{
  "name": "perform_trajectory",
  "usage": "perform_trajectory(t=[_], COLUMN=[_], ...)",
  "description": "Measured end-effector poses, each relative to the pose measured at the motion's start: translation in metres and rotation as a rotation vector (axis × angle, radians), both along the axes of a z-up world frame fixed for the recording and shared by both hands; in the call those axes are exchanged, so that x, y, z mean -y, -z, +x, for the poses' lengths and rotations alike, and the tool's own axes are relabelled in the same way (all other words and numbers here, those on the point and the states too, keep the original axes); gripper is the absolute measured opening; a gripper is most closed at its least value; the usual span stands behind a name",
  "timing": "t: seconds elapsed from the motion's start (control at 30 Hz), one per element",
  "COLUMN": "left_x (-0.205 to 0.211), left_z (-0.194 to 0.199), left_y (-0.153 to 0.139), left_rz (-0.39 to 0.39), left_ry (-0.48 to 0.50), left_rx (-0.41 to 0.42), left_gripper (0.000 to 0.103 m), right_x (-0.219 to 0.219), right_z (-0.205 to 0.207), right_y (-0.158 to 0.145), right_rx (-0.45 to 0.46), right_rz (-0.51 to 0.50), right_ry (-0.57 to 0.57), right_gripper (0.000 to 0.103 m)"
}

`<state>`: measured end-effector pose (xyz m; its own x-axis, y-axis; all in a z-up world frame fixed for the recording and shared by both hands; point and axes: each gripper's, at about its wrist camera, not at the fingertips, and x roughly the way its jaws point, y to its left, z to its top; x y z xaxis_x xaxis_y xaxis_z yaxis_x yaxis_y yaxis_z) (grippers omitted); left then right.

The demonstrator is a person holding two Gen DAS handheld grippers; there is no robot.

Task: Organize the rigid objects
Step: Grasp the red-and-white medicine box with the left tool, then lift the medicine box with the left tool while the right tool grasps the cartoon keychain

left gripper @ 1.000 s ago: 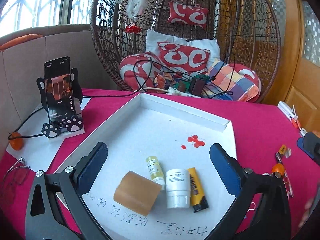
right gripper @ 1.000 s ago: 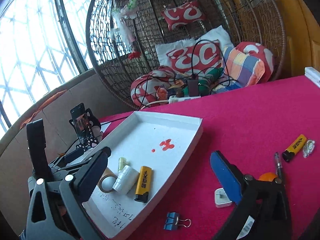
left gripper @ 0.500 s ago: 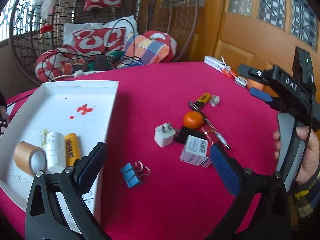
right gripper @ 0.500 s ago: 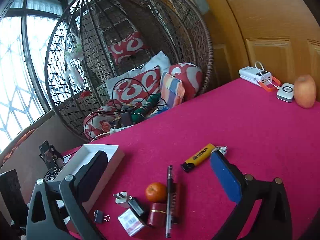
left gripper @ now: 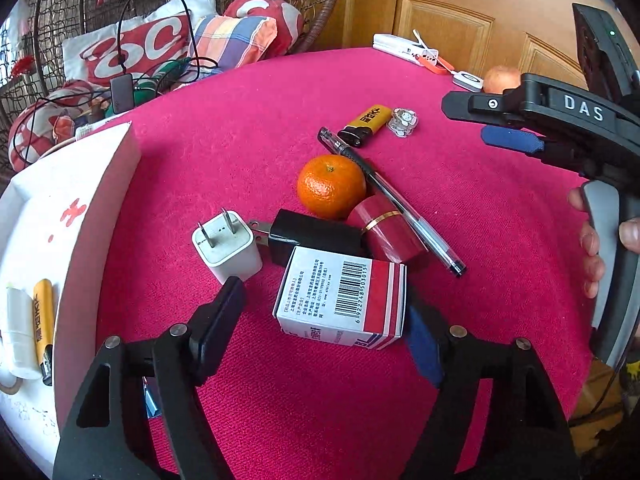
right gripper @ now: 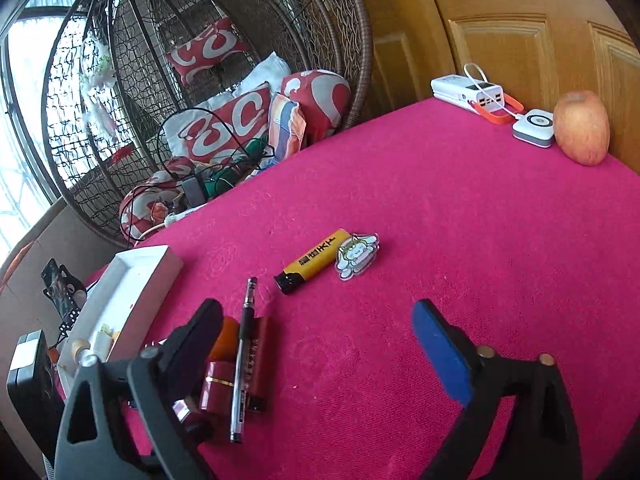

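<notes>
My left gripper [left gripper: 324, 312] is open, its fingers on either side of a white and red barcoded box [left gripper: 342, 300] lying on the pink cloth. Behind the box lie a white plug [left gripper: 226, 246], a black plug [left gripper: 312, 236], a red tube [left gripper: 384, 232], a mandarin [left gripper: 331, 186], a pen [left gripper: 392, 200] and a yellow lighter [left gripper: 366, 120]. My right gripper [right gripper: 316, 340] is open and empty above the cloth; the pen [right gripper: 243, 356] and lighter [right gripper: 314, 260] lie by its left finger. The white tray [left gripper: 44, 216] at left holds another lighter and a white bottle.
A cartoon charm [right gripper: 356, 254] lies beside the lighter. An apple [right gripper: 582, 128], a white puck [right gripper: 534, 126] and a power bank [right gripper: 468, 90] sit at the far edge by the wooden door. A wicker chair with cushions [right gripper: 224, 120] stands behind the table.
My left gripper swung right from over the tray to the cluster and came down around the box. My right gripper moved right, toward the lighter and open cloth.
</notes>
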<state>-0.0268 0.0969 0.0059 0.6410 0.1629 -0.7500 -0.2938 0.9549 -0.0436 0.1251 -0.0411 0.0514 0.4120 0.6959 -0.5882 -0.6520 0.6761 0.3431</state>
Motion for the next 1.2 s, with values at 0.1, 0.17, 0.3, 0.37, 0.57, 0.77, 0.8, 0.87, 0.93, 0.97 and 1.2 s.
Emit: perform_trajectory(t=[0.1, 0.17, 0.3, 0.37, 0.57, 0.77, 0.8, 0.87, 0.93, 0.97, 1.2], left_x=[0.001, 0.001, -0.002, -0.002, 0.003, 0.006, 0.007, 0.008, 0.01, 0.01, 0.011], left_z=[-0.004, -0.006, -0.017, -0.022, -0.033, -0.04, -0.042, -0.045, -0.05, -0.052, -0.062], left_y=[-0.002, -0.002, -0.004, -0.005, -0.014, -0.02, -0.022, -0.028, -0.035, -0.039, -0.057], left_rz=[0.017, 0.019, -0.01, -0.023, -0.048, -0.066, -0.064, -0.055, -0.045, -0.041, -0.031], left_ry=[-0.011, -0.016, -0.032, -0.033, -0.028, -0.04, -0.04, -0.044, -0.047, -0.048, -0.058], left_rx=[0.014, 0.016, 0.035, 0.042, 0.071, 0.098, 0.106, 0.126, 0.151, 0.161, 0.214], left_gripper=[0.048, 0.048, 0.048, 0.048, 0.048, 0.048, 0.048, 0.048, 0.048, 0.048, 0.048], right_x=[-0.01, -0.022, -0.036, -0.042, -0.063, -0.073, -0.07, -0.057, -0.04, -0.031, 0.006], right_z=[0.018, 0.025, 0.033, 0.036, 0.041, 0.041, 0.04, 0.038, 0.032, 0.028, -0.007], right_y=[0.002, -0.001, -0.006, -0.002, 0.016, 0.019, 0.019, 0.015, 0.01, 0.008, -0.028], right_rx=[-0.025, -0.008, 0.043, 0.06, 0.099, 0.123, 0.118, 0.106, 0.089, 0.084, 0.065], right_rz=[-0.031, -0.059, -0.128, -0.178, -0.284, -0.296, -0.29, -0.244, -0.191, -0.164, 0.054], right_ry=[0.007, -0.007, -0.012, -0.038, -0.09, -0.125, -0.119, -0.088, -0.072, -0.066, -0.08], right_gripper=[0.076, 0.076, 0.076, 0.076, 0.076, 0.032, 0.032, 0.032, 0.032, 0.032, 0.032])
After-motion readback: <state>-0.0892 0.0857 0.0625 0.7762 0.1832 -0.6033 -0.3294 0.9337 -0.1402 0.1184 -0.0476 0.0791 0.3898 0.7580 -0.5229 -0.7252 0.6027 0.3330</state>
